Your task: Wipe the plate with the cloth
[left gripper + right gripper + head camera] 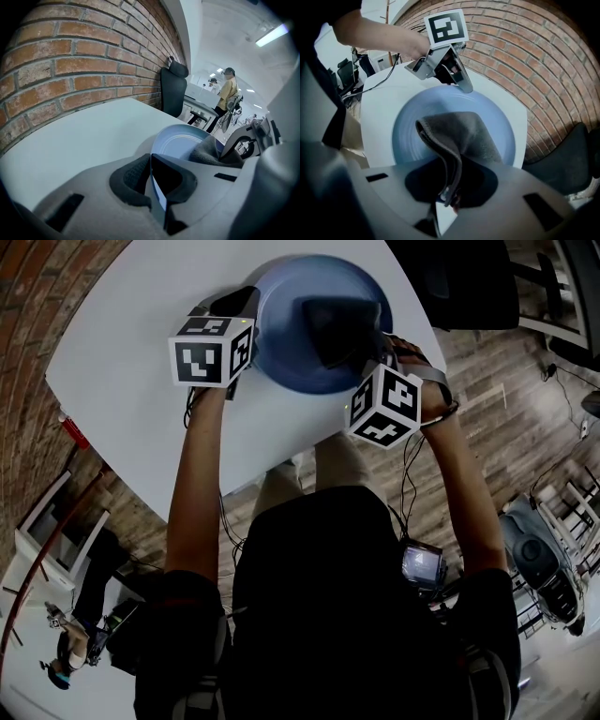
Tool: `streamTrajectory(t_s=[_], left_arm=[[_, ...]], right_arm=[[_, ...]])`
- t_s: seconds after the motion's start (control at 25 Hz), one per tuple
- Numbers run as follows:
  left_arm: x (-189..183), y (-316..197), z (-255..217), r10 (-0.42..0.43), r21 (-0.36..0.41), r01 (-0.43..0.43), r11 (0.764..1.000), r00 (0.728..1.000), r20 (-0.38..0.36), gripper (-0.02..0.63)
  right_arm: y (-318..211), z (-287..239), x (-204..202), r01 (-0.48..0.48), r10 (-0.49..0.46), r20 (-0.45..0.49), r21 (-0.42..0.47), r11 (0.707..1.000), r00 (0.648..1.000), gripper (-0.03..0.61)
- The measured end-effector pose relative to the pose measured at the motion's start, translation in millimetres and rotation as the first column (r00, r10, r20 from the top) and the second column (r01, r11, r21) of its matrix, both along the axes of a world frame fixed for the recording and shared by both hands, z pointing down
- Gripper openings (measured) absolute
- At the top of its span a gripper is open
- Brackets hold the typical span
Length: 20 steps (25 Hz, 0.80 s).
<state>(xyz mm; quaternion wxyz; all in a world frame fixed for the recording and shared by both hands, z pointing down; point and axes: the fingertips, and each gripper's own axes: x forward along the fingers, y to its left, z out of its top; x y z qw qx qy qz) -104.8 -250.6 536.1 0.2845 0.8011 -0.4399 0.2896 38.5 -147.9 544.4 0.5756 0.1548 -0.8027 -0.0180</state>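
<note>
A round blue plate [281, 338] sits on a white table [131, 390] beside a red brick wall [70, 61]. The left gripper [157, 180] has its two jaws closed tight on the plate's rim, with the thin blue edge pinched between the dark pads [131, 180]. The right gripper [450, 187] has its jaws closed on a fold of dark grey cloth [464, 133]. The cloth hangs down from the jaws and spreads across the middle of the plate, resting on its surface.
</note>
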Motion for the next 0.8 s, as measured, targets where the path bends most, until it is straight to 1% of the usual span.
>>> streamTrajectory(t_s=[0.2,0.36,0.8], left_arm=[[-2,3,0,-0.002,0.004,0.002,1.0,1.0,0.004,0.028],[-3,3,0,0.003,0.006,-0.003,1.0,1.0,0.0,0.028],[-7,3,-3,0.0,0.01,0.0,1.0,1.0,-0.005,0.028]], right_arm=[[27,1,-16,0.033,-0.033,0.005,-0.076,0.997,0.999,0.052],[42,1,-32,0.053,-0.049,0.037,-0.117,0.992,0.998,0.052],[45,-1,-65,0.077,-0.063,0.093,-0.157,0.985,0.994,0.052]])
